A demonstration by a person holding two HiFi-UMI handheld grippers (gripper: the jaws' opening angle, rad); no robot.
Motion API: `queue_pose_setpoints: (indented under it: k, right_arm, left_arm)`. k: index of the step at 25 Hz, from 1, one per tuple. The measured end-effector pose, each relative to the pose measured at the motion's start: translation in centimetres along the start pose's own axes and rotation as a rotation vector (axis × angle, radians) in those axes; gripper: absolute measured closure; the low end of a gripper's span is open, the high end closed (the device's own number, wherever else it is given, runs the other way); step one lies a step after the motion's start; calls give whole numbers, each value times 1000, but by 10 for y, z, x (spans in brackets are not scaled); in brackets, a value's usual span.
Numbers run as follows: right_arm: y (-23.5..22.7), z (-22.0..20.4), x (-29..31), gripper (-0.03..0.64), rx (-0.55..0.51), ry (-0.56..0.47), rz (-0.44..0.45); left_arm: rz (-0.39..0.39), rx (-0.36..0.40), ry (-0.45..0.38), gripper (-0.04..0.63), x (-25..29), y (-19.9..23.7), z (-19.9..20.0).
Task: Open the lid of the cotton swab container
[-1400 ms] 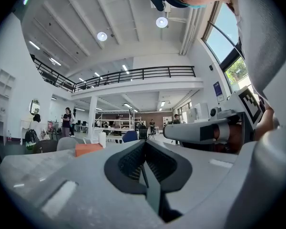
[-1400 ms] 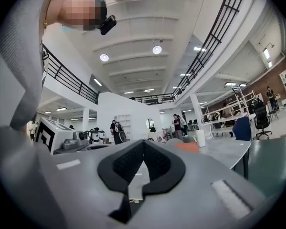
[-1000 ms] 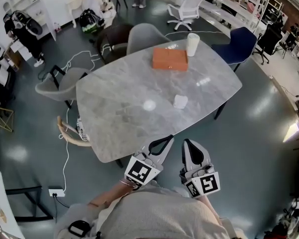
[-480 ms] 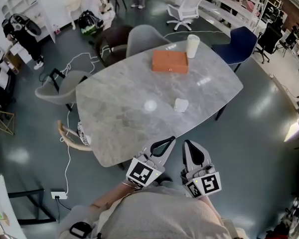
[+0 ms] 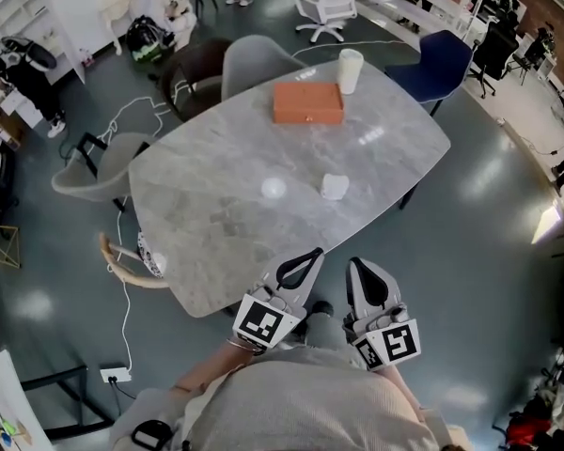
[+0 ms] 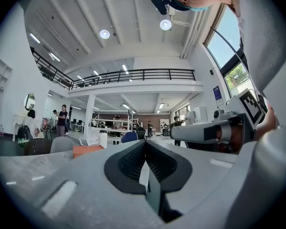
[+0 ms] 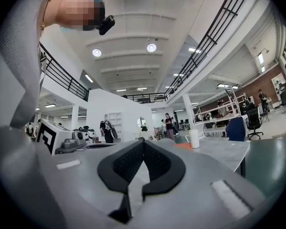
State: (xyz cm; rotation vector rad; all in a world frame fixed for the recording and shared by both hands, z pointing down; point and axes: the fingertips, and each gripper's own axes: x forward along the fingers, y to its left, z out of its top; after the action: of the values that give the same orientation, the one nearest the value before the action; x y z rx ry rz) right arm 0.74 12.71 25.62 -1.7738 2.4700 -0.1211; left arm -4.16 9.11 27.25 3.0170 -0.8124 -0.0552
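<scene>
Cotton swab container [image 5: 335, 187] sitting near the middle of the marble table [image 5: 207, 214], well apart from both grippers. Hovering by the near edge: left gripper [image 5: 316, 253] and right gripper [image 5: 355, 264], jaws pressing together, gripping nothing.

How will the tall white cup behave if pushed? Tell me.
The tall white cup stands upright and narrow, so a high push probably tips it. The table looks smooth, so a low push may slide it.
</scene>
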Motion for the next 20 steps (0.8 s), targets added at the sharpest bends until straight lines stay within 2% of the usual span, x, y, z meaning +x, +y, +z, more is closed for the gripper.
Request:
queue_pose_setpoints:
  k: [6, 11, 20]
  right_arm:
    - [-13, -7, 9, 617, 16, 14, -6]
    - [-28, -9, 30, 617, 24, 9, 13]
    - [-85, 10, 85, 617, 17, -12, 62]
  left_arm:
    - [3, -13, 13, 597, 13, 9, -11]
    - [20, 8, 18, 597, 31, 25, -15]
    - [47, 28, -5, 597, 99, 62, 3]
